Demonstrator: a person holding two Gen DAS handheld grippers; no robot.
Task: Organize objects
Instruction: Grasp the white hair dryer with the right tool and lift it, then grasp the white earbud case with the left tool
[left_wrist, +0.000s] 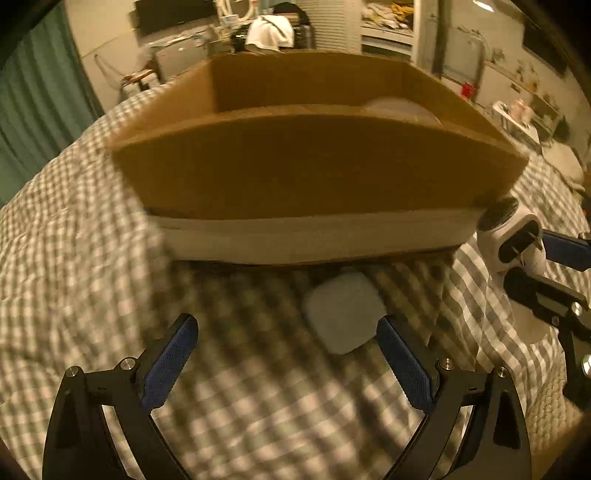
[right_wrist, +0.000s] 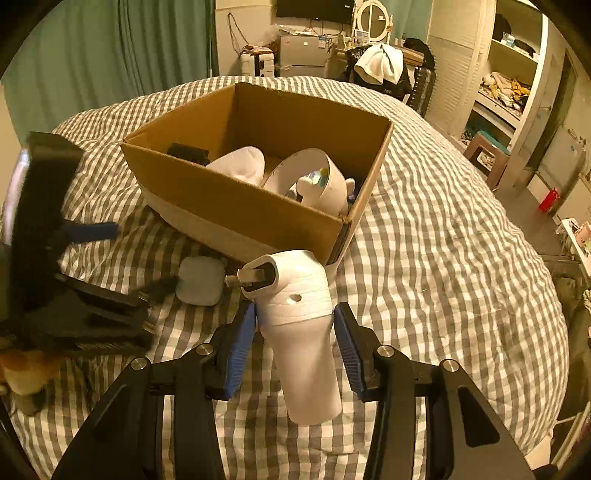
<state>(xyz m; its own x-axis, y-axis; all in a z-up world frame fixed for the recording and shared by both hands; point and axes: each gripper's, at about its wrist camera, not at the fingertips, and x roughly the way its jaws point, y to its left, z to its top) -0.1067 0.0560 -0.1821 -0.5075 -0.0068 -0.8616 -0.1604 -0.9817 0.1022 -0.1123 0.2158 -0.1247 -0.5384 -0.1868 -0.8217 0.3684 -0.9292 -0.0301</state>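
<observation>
A brown cardboard box (right_wrist: 236, 195) stands on the checked bed; it also fills the left wrist view (left_wrist: 314, 166). A white rounded square case (left_wrist: 343, 312) lies on the bedcover in front of the box, also in the right wrist view (right_wrist: 201, 280). My left gripper (left_wrist: 286, 354) is open just short of the case, its right finger beside it. My right gripper (right_wrist: 295, 332) is shut on a white handheld device (right_wrist: 299, 314), held upright near the box's front corner; the device also shows in the left wrist view (left_wrist: 517, 236).
The box holds a white bowl-shaped item (right_wrist: 242, 164), a white cylinder with small items (right_wrist: 317, 181) and a black object (right_wrist: 186, 153). The grey checked bedcover (right_wrist: 443, 258) spreads all around. Shelves and furniture stand beyond the bed.
</observation>
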